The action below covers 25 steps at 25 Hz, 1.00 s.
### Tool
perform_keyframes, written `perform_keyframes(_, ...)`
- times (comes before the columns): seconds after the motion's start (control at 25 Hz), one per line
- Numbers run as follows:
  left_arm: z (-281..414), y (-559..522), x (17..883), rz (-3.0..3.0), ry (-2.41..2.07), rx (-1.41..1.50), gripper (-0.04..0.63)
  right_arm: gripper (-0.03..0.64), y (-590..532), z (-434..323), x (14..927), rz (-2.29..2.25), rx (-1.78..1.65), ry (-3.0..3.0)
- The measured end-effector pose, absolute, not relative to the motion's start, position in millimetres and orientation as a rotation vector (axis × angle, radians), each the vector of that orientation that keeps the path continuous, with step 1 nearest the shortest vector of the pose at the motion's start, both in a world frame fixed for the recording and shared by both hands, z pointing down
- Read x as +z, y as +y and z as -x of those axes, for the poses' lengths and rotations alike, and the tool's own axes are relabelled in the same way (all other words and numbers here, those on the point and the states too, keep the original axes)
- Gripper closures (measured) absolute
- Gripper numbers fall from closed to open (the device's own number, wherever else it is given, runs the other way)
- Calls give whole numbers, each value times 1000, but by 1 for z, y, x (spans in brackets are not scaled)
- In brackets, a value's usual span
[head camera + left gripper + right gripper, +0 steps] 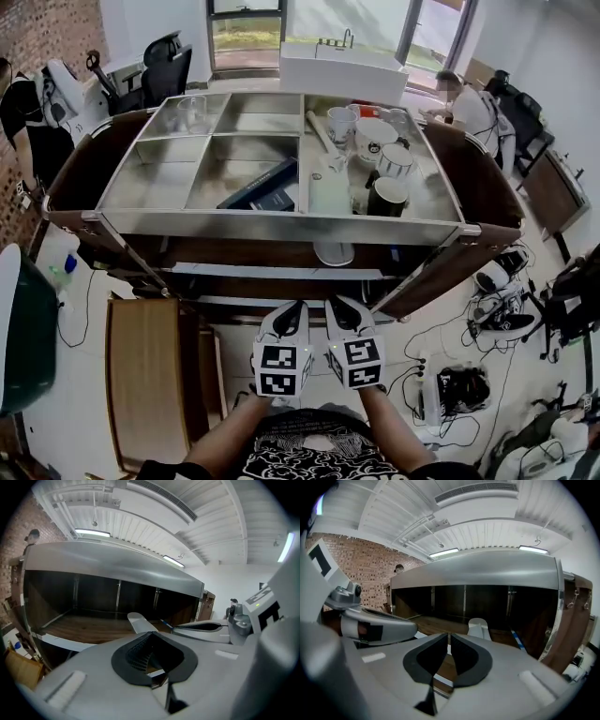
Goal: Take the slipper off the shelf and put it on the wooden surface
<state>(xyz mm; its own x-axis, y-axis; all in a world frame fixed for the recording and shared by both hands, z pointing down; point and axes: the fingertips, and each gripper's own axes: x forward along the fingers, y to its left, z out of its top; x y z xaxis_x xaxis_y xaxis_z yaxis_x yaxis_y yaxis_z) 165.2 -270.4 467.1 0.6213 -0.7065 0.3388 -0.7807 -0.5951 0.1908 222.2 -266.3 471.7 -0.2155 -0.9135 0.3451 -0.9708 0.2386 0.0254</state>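
the biggest thing is the shelf, a wide cart with a shiny metal tray on top and a dark wood board under it. only the head view looks down into the tray, where there are white cups, a black mug, a glass and a dark box. the two gripper views look in under the tray, so they show the wood board and not the cups. next in size is the wooden table, low on the floor at the left, in front of the shelf. only the head view shows it. the ceiling lights show only in the gripper views, and the right one also shows a brick wall. the left gripper and the right gripper are side by side, close together, in front of the shelf. each gripper view shows the other gripper at its edge. both have their jaws pressed together with nothing between them. the white slipper lies on the wood board near the middle front, apart from both grippers. the head view shows only its round end poking out under the metal edge. the gripper views show its whole top.
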Motion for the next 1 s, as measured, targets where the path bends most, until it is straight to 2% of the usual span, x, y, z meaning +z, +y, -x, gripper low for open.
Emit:
perform_keyframes(0.24,-151,-282,470,-2529,-1178,317,589,602,-291,-236,476,-1814,270,-2163)
perform_keyframes(0.72,-153,-305,473,-2560,-1163,346,591,512,-349,-267,496,-1857,251,-2086)
perform_keyframes(1.0,-159,-326,472,-2550,-1193,361,590,512,-384,-284,511,-1831,249,-2081)
